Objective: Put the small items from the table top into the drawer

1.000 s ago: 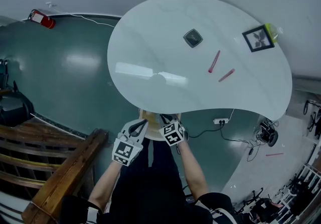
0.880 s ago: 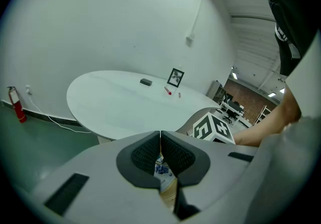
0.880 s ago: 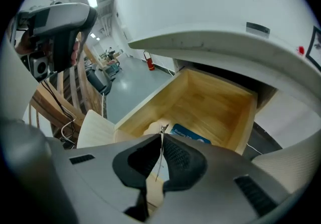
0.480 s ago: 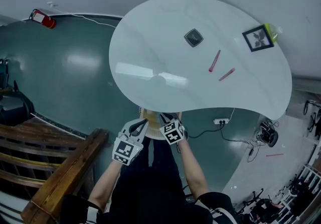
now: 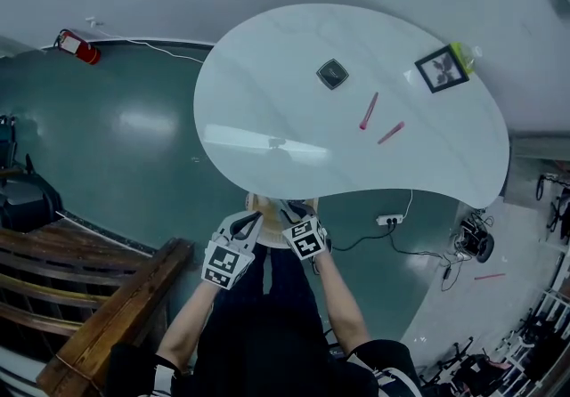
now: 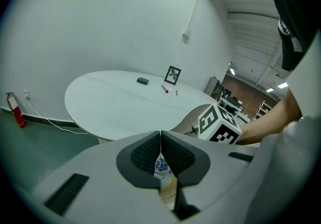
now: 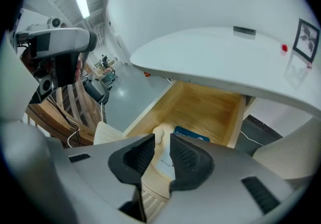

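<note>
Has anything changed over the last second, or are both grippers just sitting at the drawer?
The right gripper has just been opening its jaws. They now stand apart over the open drawer, a pale knob showing in the gap, not gripped. The left gripper stays shut beside it. The red pens, small dark item and picture frame lie unmoved on the table.

The head view looks steeply down from high above the white table [image 5: 285, 93]. The left gripper view sits low at the table's near edge, facing across its top. The right gripper view tips down, close over the open drawer [image 7: 210, 105]. All share the table; the head view seems to catch the drawer's edge too.
</note>
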`<action>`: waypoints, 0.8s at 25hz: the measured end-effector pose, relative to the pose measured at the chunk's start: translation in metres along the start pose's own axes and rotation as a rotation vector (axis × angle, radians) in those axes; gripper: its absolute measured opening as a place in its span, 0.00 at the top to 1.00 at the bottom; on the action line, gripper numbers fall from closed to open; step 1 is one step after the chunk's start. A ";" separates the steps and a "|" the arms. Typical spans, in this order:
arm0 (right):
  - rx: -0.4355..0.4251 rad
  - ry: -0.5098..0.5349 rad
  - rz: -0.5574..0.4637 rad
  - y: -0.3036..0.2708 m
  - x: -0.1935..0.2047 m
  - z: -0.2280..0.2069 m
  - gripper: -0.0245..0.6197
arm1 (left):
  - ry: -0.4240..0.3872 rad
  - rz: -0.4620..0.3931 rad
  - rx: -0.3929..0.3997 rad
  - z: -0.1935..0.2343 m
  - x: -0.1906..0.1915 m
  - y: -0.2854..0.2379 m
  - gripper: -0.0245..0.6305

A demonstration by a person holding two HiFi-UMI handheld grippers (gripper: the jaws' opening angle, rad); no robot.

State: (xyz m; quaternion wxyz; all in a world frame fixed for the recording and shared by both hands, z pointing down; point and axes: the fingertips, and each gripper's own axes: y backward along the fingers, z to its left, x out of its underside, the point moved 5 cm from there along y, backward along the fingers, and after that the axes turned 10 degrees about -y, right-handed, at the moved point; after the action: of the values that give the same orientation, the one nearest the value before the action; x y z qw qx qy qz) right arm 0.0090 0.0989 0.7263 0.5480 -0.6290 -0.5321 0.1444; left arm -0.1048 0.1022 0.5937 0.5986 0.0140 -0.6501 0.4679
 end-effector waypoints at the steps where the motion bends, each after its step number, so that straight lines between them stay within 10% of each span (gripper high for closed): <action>1: -0.005 -0.007 -0.005 0.004 -0.001 0.001 0.80 | -0.006 0.000 0.001 0.000 -0.002 0.000 0.93; 20: 0.041 0.018 -0.338 0.118 -0.105 0.025 0.91 | -0.089 -0.091 -0.032 0.033 -0.085 0.020 0.93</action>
State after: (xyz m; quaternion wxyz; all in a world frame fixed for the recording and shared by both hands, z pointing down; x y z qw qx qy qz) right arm 0.0090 0.0453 0.5755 0.5820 -0.5204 -0.6225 0.0553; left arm -0.1179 0.0470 0.5200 0.5897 0.0549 -0.6821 0.4289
